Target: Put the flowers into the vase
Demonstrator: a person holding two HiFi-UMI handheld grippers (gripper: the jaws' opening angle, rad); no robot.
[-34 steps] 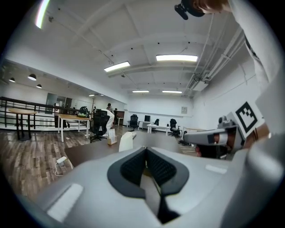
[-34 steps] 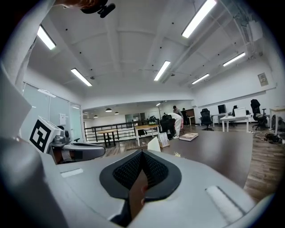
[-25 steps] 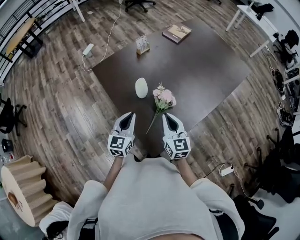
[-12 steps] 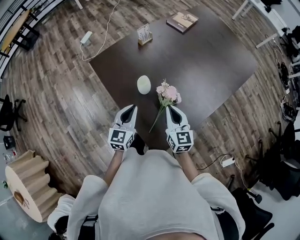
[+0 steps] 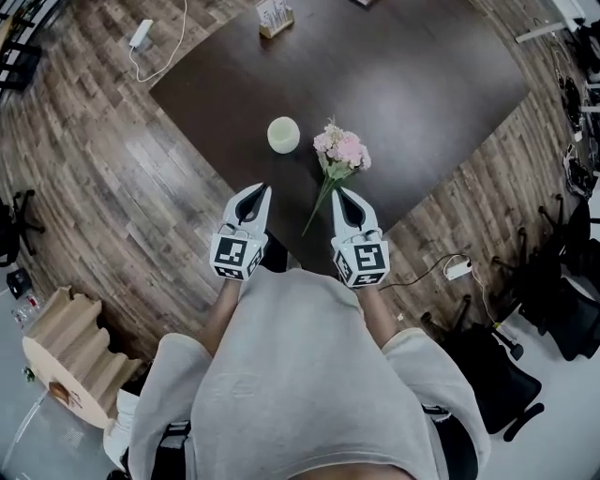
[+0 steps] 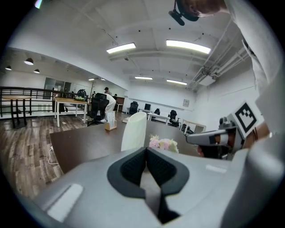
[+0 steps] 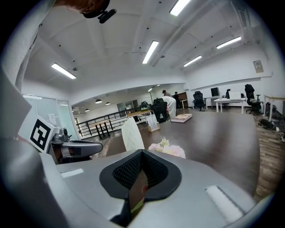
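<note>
- Pink and cream flowers (image 5: 342, 150) lie flat on the dark brown table (image 5: 441, 103). The blooms point away from the person and the thin stem slants back toward the near edge.
- Just left of the blooms, not touching them, the pale vase (image 5: 283, 134) stands upright with its mouth open.
- The stem's lower end lies between the two gripper tips, and neither tip touches it.
- The left gripper (image 5: 264, 193) has its jaws pressed together with nothing between them. It is held out in front of the body, pointing forward and slightly down, with its marker cube nearest the person.
- The right gripper (image 5: 340, 195) is closed and empty too. It sits level with the left and nearly parallel to it, tilted the same way.
- Both forearms reach out from light sleeves, close to the chest.
- Farther off, a small card stand (image 5: 273, 17) sits on the table, and a white power strip (image 5: 141, 34) lies on the wooden floor (image 5: 122, 178).
</note>
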